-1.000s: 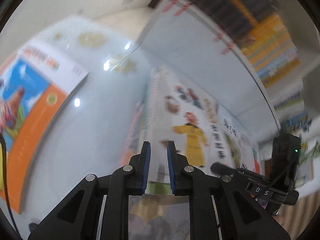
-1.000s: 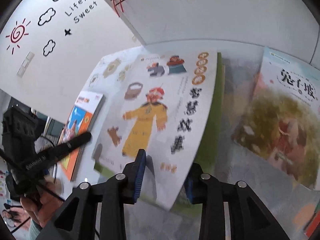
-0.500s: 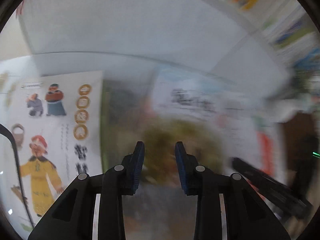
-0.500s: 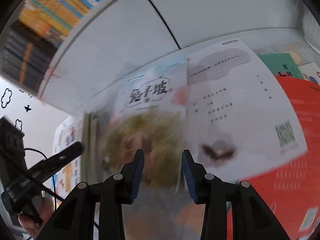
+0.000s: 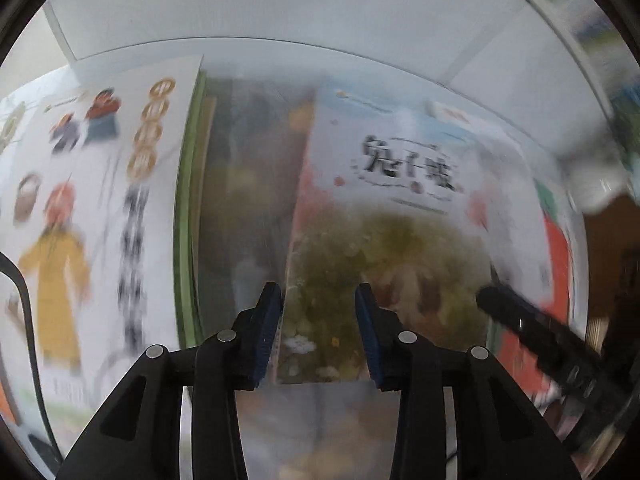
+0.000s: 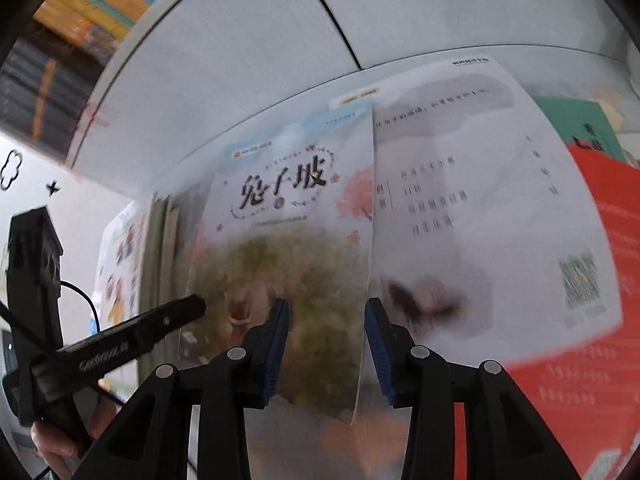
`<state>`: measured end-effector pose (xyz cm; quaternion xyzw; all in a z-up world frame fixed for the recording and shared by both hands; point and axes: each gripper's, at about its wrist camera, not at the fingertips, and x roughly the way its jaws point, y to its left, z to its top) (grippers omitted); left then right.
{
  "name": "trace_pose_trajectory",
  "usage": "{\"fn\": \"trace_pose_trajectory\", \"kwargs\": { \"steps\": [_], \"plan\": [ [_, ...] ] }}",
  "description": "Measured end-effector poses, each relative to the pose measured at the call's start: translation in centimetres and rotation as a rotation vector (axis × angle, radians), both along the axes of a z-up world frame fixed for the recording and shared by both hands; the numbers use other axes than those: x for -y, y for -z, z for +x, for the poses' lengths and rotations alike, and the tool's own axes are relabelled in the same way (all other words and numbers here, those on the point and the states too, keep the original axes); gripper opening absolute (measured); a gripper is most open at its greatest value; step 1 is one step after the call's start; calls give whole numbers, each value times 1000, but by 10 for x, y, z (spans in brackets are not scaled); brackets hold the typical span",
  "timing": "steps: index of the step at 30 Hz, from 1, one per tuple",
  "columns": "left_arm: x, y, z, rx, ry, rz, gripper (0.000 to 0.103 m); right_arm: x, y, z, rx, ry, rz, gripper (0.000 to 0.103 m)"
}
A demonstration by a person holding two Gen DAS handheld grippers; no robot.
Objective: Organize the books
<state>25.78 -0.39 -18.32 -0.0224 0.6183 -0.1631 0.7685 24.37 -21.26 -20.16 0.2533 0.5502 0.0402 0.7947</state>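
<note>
A pale picture book with black brush lettering and a green-yellow picture [image 5: 400, 200] [image 6: 288, 220] lies flat on the glossy table. My left gripper [image 5: 320, 332] hovers over its lower left part, close to its left edge; the jaws are opening and the pads touch nothing. My right gripper [image 6: 326, 340] stands open over the book's lower right edge, also without pressing on it. A white book with a yellow-robed figure [image 5: 80, 200] lies on a green-edged book to the left. Each gripper shows in the other's view: right gripper body [image 5: 540, 340], left gripper body [image 6: 140, 332].
A white back cover with a QR code [image 6: 480, 200], a red book [image 6: 600, 320] [image 5: 556, 260] and a green book [image 6: 580, 128] lie to the right. A full bookshelf [image 6: 80, 20] stands behind the white wall panel. A hand [image 6: 60, 448] grips the left tool.
Both views have swung right, from the white figure book to the pale picture book. The left jaws have widened from nearly shut. The right jaws no longer straddle the white book.
</note>
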Motion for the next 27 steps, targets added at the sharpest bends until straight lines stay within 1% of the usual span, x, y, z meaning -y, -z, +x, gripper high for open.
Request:
{"fn": "trace_pose_trajectory", "kwargs": {
  "steps": [2,3,4,5,6,7,8,9,10,11,12,13,14,15,16,18,19,20,21,22,23,24,25,26,27],
  "plan": [
    [-3,-6,-44,-11,48,-17,34,-5,-11,-21,-6,-33,14,39],
    [-6,-6,-60,-20,63,-31,34,-12,-20,-37,8,-58,23,39],
    [-12,-4,-82,-38,78,-42,34,-19,-27,-52,21,-86,22,39],
    [-19,0,-104,-59,84,-50,34,-27,-32,-68,23,-113,-5,39],
    [-25,4,-124,-76,85,-53,34,-35,-33,-87,6,-133,-49,39],
    [-31,10,-142,-94,89,-50,34,-39,-31,-102,-10,-144,-58,39],
    [-42,17,-167,-121,90,-50,34,-39,-26,-119,-32,-149,-43,40],
    [-50,22,-186,-157,86,-77,34,-38,-15,-138,-84,-147,-20,40],
    [-60,26,-197,-186,67,-116,34,-36,-2,-156,-155,-158,11,40],
    [-70,29,-207,-202,31,-144,34,-35,8,-169,-204,-175,40,40],
    [-79,29,-213,-199,-17,-148,34,-33,18,-188,-243,-184,61,38],
    [-90,30,-221,-173,-76,-165,33,-30,20,-200,-240,-171,69,36],
    [-96,31,-223,-155,-105,-183,32,-25,17,-210,-210,-143,84,36],
    [-98,31,-221,-147,-126,-197,32,-22,16,-214,-201,-127,88,36],
    [-95,32,-220,-138,-142,-192,32,-20,15,-214,-187,-117,77,36],
    [-86,29,-223,-121,-121,-172,32,-27,14,-214,-147,-128,-4,34],
    [-77,30,-222,-139,-94,-214,35,-33,15,-217,-138,-138,-16,34],
    [-74,32,-225,-150,-99,-230,35,-36,15,-222,-121,-152,-17,29],
    [-76,32,-229,-136,-116,-231,34,-38,14,-229,-112,-171,-15,28],
    [-83,28,-230,-126,-130,-269,34,-41,14,-234,-99,-175,-34,28],
    [-94,25,-235,-127,-157,-332,34,-41,15,-237,-84,-177,-42,28],
    [-104,21,-239,-125,-189,-429,34,-38,16,-239,-69,-164,-22,28],
    [-119,15,-243,-129,-223,-613,34,-31,20,-242,-63,-146,19,28],
    [-123,13,-245,-141,-236,-720,33,-22,24,-243,-65,-121,88,28],
    [-126,11,-248,-149,-244,-792,33,-22,29,-241,-70,-110,137,28]
  ]
}}
